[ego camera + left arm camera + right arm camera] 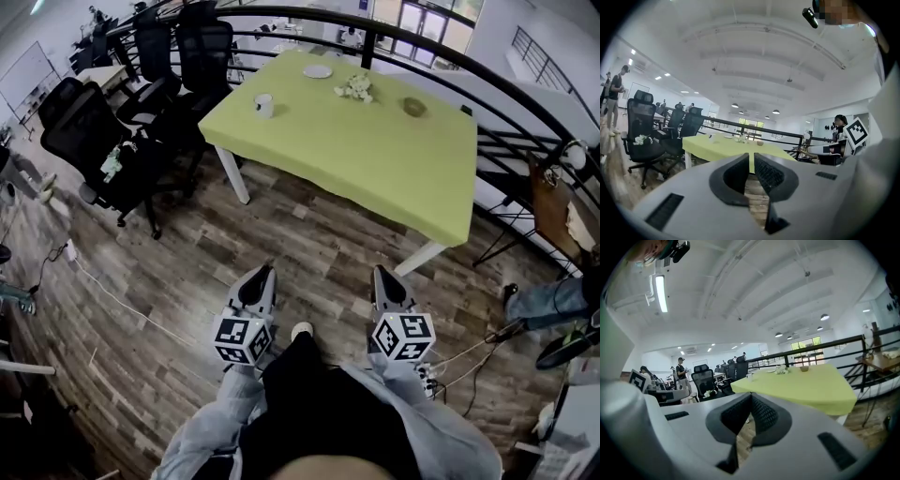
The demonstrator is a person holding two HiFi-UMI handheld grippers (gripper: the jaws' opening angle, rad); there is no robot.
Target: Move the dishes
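The dishes stand far ahead on a table with a yellow-green cloth (375,155): a white plate (317,71), a white cup (263,105), a small brown bowl (413,107) and a bunch of white flowers (354,87). In the head view my left gripper (266,271) and right gripper (380,272) are held side by side over the wooden floor, well short of the table, both pointing at it. The left gripper (751,155) and the right gripper (750,395) have their tips together with nothing between them. The cup (711,137) and bowl (804,368) look tiny from the gripper views.
Black office chairs (103,141) crowd the floor left of the table. A black railing (309,13) runs behind it. A white cable (122,305) crosses the floor at left. More cables and a person's leg (548,300) are at right. A person (616,91) stands far left.
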